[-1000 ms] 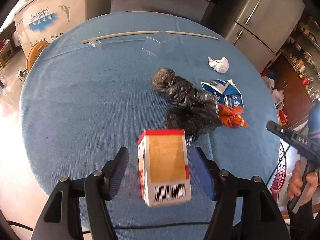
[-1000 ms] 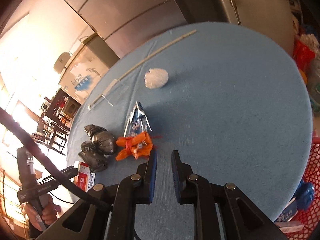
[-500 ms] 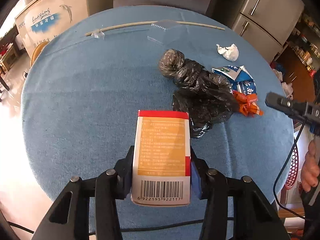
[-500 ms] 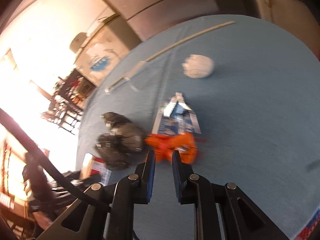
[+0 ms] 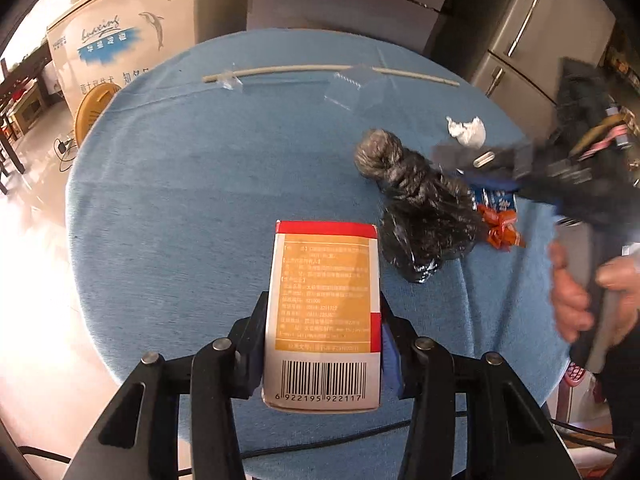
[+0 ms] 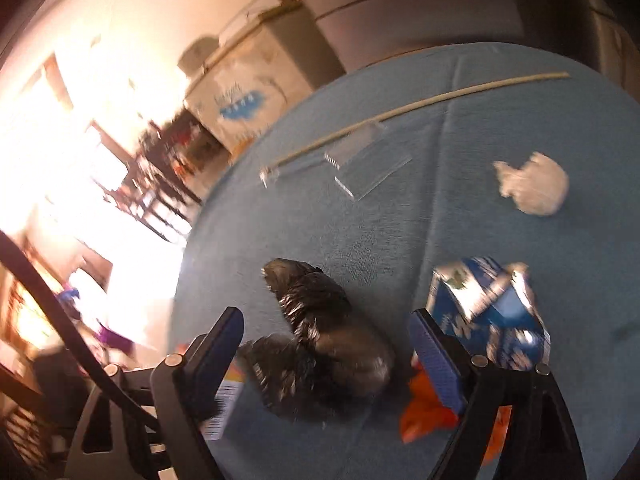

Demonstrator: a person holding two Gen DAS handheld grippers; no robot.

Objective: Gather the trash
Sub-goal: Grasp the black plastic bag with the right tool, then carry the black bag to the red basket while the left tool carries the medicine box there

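My left gripper is shut on a white, orange and red carton with a barcode, held over the near part of the round blue table. A crumpled black plastic bag lies right of it, with an orange wrapper and a blue-and-white packet beside it. My right gripper hangs over the black bag with its jaws opening wide, the bag lying between them untouched. A white paper ball sits farther back.
A long pale stick and a clear plastic piece lie at the table's far side. Cabinets and a white freezer stand behind. A person's hand holds the right gripper at the table's right edge.
The left jaws closed on the carton and lifted it slightly. The right gripper swept left from the orange wrapper to the black bag and its jaws spread apart.
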